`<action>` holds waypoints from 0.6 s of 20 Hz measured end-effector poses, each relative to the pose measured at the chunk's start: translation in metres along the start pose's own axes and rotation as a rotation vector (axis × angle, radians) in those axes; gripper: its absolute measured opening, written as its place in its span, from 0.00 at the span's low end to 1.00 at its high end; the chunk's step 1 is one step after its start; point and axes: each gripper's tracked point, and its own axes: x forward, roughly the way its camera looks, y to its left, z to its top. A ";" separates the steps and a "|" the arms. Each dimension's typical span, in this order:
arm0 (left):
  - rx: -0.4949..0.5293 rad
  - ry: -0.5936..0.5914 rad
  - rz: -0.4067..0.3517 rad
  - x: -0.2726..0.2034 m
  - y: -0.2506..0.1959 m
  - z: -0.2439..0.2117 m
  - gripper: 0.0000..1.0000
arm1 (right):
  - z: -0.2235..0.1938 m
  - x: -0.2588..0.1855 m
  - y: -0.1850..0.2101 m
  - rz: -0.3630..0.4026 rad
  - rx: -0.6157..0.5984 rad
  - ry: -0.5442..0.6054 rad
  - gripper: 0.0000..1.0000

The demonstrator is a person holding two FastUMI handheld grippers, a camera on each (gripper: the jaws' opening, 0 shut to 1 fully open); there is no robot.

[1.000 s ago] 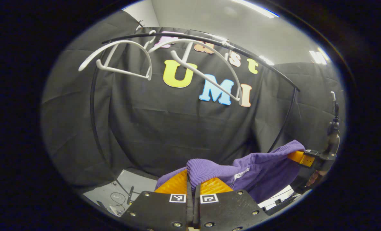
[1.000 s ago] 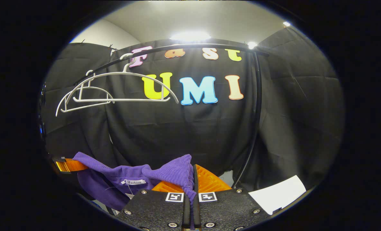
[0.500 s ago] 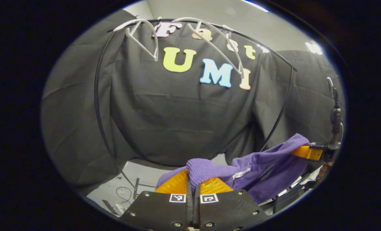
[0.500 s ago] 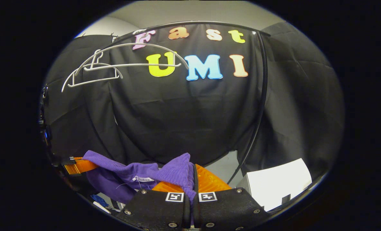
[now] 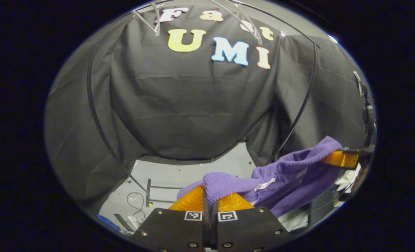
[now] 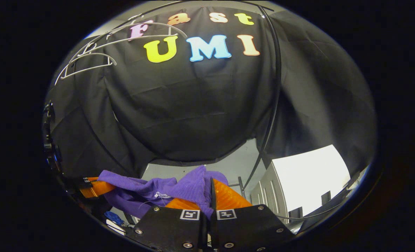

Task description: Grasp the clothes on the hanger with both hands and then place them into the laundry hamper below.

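The left gripper (image 5: 210, 199) and right gripper (image 6: 207, 196) each pinch a shoulder of the purple sweater (image 5: 288, 175), keeping it spread for lowering into the hamper.

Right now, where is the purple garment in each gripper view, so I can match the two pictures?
Left gripper view: the purple garment runs from the left gripper, bottom centre, up to the right gripper at the right edge.
Right gripper view: it stretches from the right gripper, bottom centre, to the left gripper at lower left.
Shared landmark: the white hangers on the black rail, top left in both views.
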 end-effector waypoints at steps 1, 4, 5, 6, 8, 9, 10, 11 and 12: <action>0.011 0.019 -0.009 0.009 -0.002 -0.010 0.01 | -0.011 0.007 -0.002 -0.009 0.013 0.013 0.03; 0.030 0.059 -0.016 0.026 -0.006 -0.036 0.01 | -0.039 0.021 -0.004 -0.012 0.015 0.073 0.04; 0.034 0.068 -0.013 0.029 -0.006 -0.040 0.01 | -0.047 0.022 -0.005 -0.005 0.006 0.097 0.04; 0.031 0.076 -0.013 0.033 -0.009 -0.044 0.01 | -0.052 0.023 -0.007 0.000 -0.007 0.114 0.04; 0.014 0.088 -0.011 0.038 -0.012 -0.051 0.01 | -0.056 0.025 -0.008 0.010 -0.042 0.124 0.04; 0.005 0.092 -0.010 0.039 -0.015 -0.054 0.01 | -0.060 0.024 -0.007 0.016 -0.056 0.130 0.04; -0.001 0.095 -0.009 0.039 -0.017 -0.056 0.01 | -0.062 0.023 -0.007 0.021 -0.063 0.134 0.05; -0.002 0.099 -0.009 0.038 -0.019 -0.057 0.01 | -0.063 0.023 -0.008 0.024 -0.066 0.135 0.05; 0.000 0.102 -0.008 0.038 -0.019 -0.056 0.01 | -0.063 0.023 -0.008 0.027 -0.066 0.137 0.05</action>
